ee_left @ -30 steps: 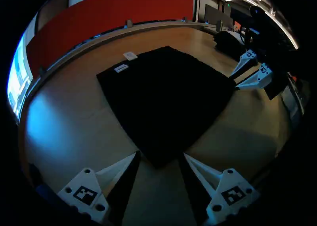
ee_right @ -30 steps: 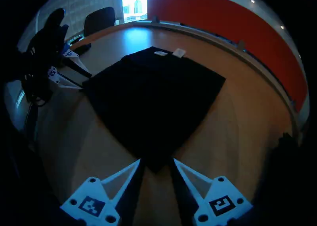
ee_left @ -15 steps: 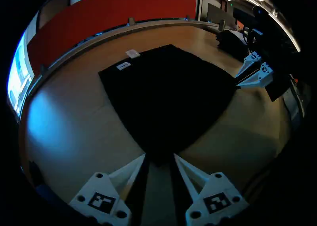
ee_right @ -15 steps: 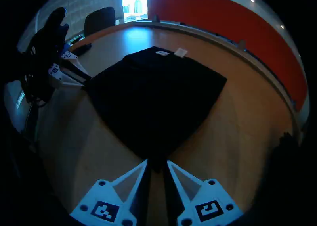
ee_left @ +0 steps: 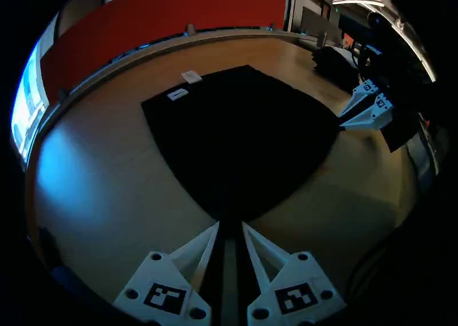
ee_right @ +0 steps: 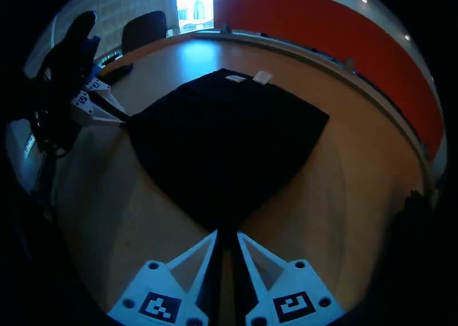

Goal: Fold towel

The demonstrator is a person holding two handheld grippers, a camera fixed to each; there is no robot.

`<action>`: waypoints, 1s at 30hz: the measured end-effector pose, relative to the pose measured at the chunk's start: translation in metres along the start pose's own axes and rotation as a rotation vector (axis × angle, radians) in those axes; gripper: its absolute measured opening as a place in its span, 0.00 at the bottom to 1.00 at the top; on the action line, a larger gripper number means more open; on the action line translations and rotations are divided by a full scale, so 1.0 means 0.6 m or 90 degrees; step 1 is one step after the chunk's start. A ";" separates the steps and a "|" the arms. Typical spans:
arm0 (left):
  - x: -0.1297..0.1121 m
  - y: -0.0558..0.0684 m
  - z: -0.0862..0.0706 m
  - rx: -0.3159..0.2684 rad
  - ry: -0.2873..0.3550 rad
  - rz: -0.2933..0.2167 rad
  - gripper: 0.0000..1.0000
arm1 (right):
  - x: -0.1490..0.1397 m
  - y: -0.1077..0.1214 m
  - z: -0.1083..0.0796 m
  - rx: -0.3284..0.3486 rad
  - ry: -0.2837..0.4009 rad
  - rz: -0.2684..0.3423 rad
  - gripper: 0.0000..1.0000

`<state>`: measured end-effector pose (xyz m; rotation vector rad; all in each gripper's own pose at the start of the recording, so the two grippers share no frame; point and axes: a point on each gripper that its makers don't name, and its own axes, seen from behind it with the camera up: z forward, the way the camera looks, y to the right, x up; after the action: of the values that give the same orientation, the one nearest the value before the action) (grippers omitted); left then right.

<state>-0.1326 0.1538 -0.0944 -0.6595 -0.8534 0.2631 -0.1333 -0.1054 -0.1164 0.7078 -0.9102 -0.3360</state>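
A black towel (ee_left: 240, 131) lies flat on the wooden table (ee_left: 103, 171), with small white tags (ee_left: 177, 94) at its far corner. In the left gripper view my left gripper (ee_left: 230, 227) is shut on the towel's near corner. Farther off, the right gripper (ee_left: 342, 117) pinches another corner. In the right gripper view the towel (ee_right: 229, 143) spreads ahead and my right gripper (ee_right: 228, 234) is shut on its near corner. The left gripper (ee_right: 126, 119), held by a gloved hand (ee_right: 71, 46), grips the corner at the left.
A red wall panel (ee_left: 160, 23) runs behind the curved table edge. A dark bag (ee_left: 332, 60) sits on the table at the far right in the left gripper view. Office chairs (ee_right: 143, 31) stand beyond the table in the right gripper view.
Both grippers' fingers have closed from wide apart onto the towel corners. The towel itself has hardly moved.
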 end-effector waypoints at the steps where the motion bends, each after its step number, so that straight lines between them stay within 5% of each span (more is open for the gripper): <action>1: 0.000 0.001 -0.001 -0.001 0.001 -0.004 0.12 | 0.000 0.001 -0.001 -0.001 0.000 0.000 0.08; 14: 0.016 0.001 -0.025 0.004 0.008 -0.022 0.12 | 0.019 0.005 -0.020 0.000 0.015 0.008 0.08; 30: 0.056 0.003 -0.088 0.018 0.024 -0.052 0.12 | 0.067 0.001 -0.086 0.002 0.046 -0.012 0.08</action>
<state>-0.0704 0.1484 -0.1000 -0.6011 -0.8368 0.1886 -0.0681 -0.1059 -0.1130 0.7271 -0.8368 -0.3240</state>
